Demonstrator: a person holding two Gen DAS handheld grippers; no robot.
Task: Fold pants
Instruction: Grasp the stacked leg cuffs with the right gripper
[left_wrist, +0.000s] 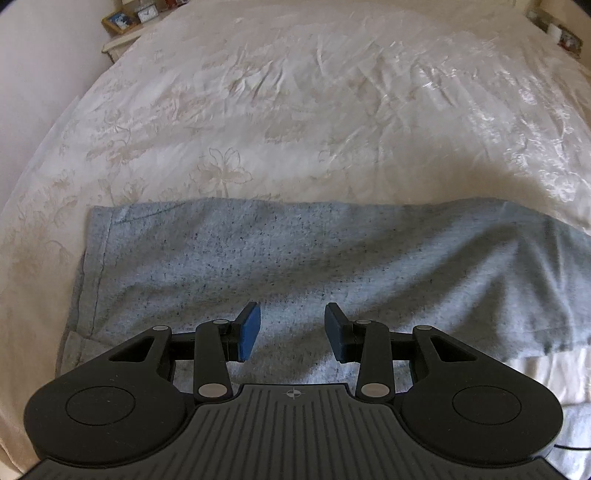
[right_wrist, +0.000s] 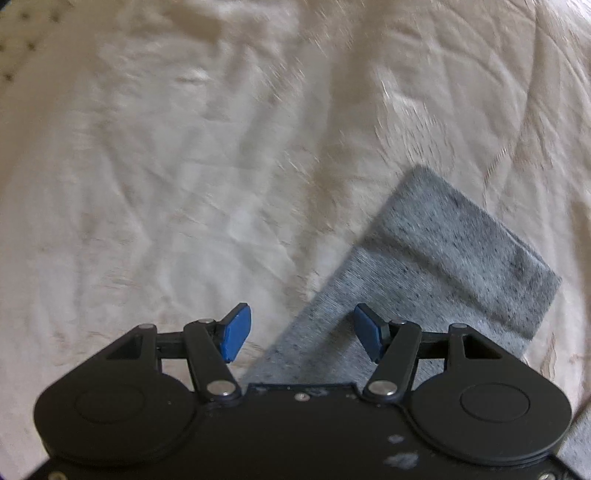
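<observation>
Grey speckled pants (left_wrist: 295, 258) lie flat across a cream floral bedspread (left_wrist: 295, 92), a hemmed end at the left. My left gripper (left_wrist: 291, 332) hovers over the near part of the cloth, jaws open and empty. In the right wrist view the pants' banded end (right_wrist: 461, 251) lies at the right on the bedspread (right_wrist: 147, 184). My right gripper (right_wrist: 301, 332) is open and empty, its right finger over the cloth's edge, its left finger over bare bedspread. That view is blurred.
A bedside shelf with framed pictures and a small clock (left_wrist: 125, 18) stands at the far left. More small items (left_wrist: 561, 31) sit at the far right corner. The bed's left edge (left_wrist: 55, 147) curves down.
</observation>
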